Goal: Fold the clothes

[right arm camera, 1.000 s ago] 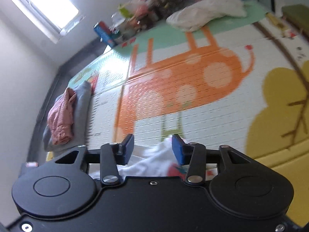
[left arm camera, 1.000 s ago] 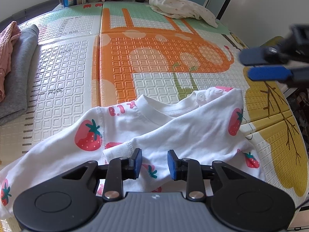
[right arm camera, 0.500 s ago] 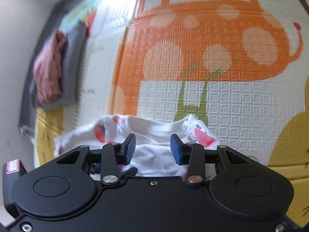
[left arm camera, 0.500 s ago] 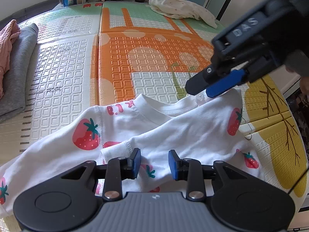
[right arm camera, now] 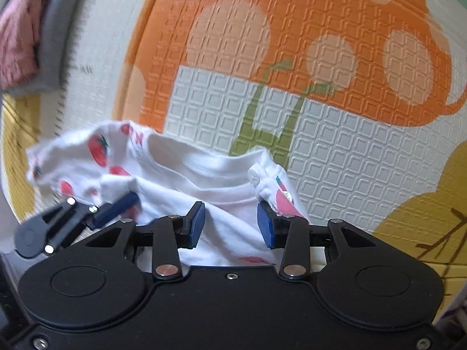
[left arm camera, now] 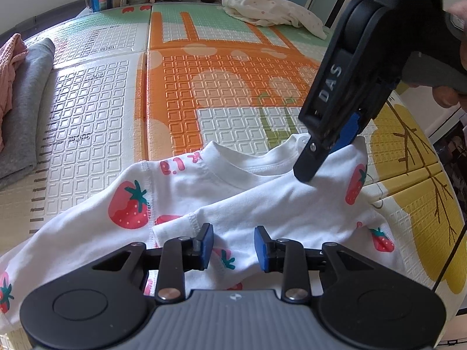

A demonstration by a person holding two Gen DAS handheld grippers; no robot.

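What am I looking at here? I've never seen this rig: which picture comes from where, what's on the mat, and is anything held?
A person holds a hand-operated two-finger gripper in each hand; each carries a camera looking along its blue-padded fingers. One picture is from the left gripper, the other from the right gripper. Each also shows in the other's view.

On the play mat lies a crumpled white strawberry shirt. Folded grey and pink clothes lie at the left, a white garment at the far end, bottles and jars behind.

Nothing is held. Both grippers stand open over the shirt, the left near a sleeve, the right by the collar. In the left view the right gripper's tip seems to reach the cloth.
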